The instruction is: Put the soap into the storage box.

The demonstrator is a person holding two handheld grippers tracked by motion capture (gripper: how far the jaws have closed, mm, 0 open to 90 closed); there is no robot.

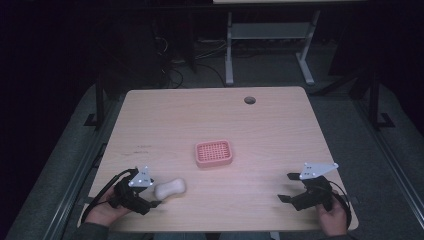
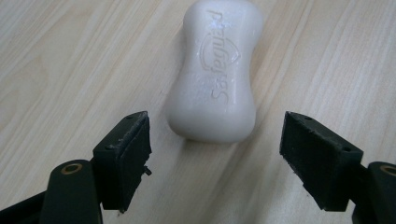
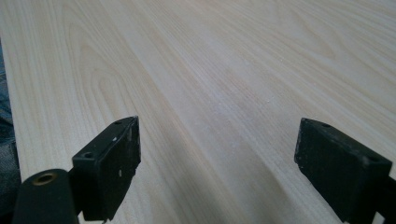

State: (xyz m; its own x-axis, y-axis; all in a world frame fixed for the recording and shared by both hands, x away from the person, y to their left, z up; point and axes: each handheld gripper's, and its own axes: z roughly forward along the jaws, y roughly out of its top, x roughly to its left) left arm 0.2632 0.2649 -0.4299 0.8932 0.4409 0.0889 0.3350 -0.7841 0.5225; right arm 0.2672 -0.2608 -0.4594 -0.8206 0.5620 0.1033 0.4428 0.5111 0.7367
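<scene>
A white bar of soap [image 1: 170,188] with a pinched waist lies flat on the wooden table [image 1: 210,120] near its front left. In the left gripper view the soap [image 2: 215,74] has embossed lettering and sits just beyond the jaws, apart from them. My left gripper [image 1: 152,200] [image 2: 215,158] stands open right behind the soap. A pink soap dish [image 1: 214,153] with a perforated top rests at the table's middle. Near the front right edge my right gripper [image 1: 287,187] [image 3: 217,168] is open over bare wood.
A round cable hole [image 1: 249,100] is in the table's far side. Beyond the table stand the legs of another desk [image 1: 229,50] and loose cables on the floor. The table's left edge [image 3: 9,107] runs close beside the right gripper's jaws.
</scene>
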